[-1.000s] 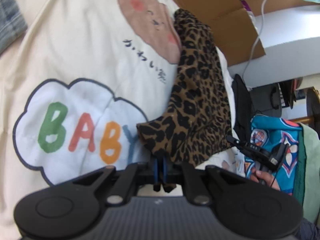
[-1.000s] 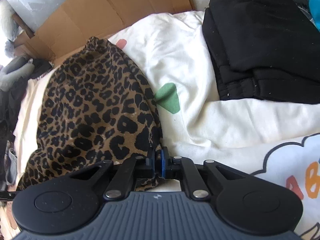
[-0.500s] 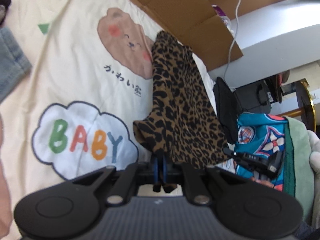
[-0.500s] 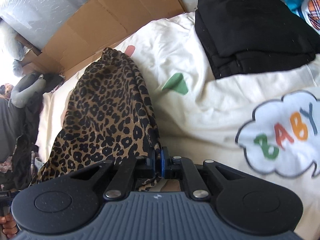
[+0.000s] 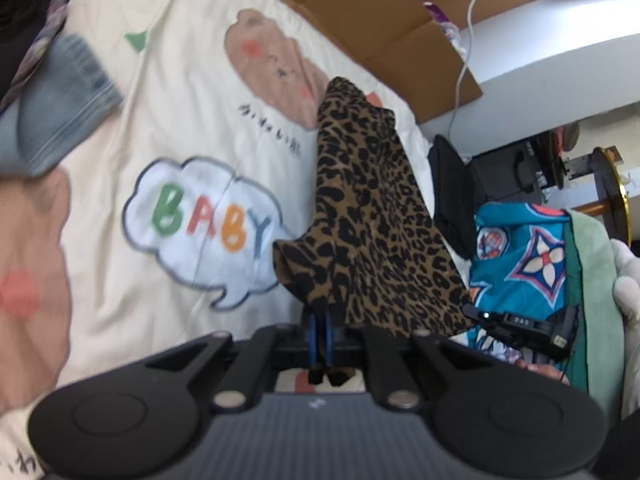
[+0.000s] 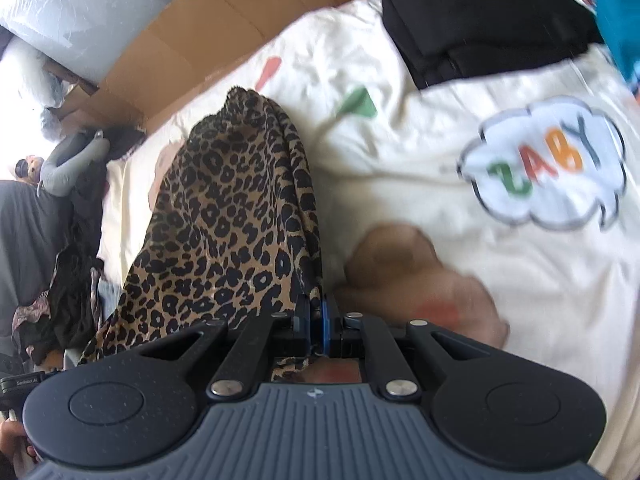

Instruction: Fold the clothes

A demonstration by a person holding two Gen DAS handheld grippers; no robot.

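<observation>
A leopard-print garment point(image 5: 372, 224) hangs stretched between both grippers above a cream bedspread point(image 5: 168, 120) printed with bears and a "BABY" cloud. My left gripper point(image 5: 320, 312) is shut on one near corner of the cloth. In the right wrist view the same leopard-print garment point(image 6: 224, 216) drapes away to the left, and my right gripper point(image 6: 316, 312) is shut on its other corner. The far end of the garment still trails down toward the bedspread point(image 6: 400, 160). The person's other hand and the right gripper's body point(image 5: 524, 328) show at the lower right of the left wrist view.
Folded black clothes point(image 6: 480, 24) lie at the bed's far right. Folded denim point(image 5: 60, 100) rests at the left. Flattened cardboard point(image 6: 200, 28) lines the bed's far edge. A teal patterned cloth point(image 5: 520, 252) hangs beside the bed, and dark clothes point(image 6: 72, 280) pile at the left.
Both grippers have risen with the leopard-print garment, lifting it higher off the bedspread. More of the bed now shows in both views, and the right wrist has rolled.
</observation>
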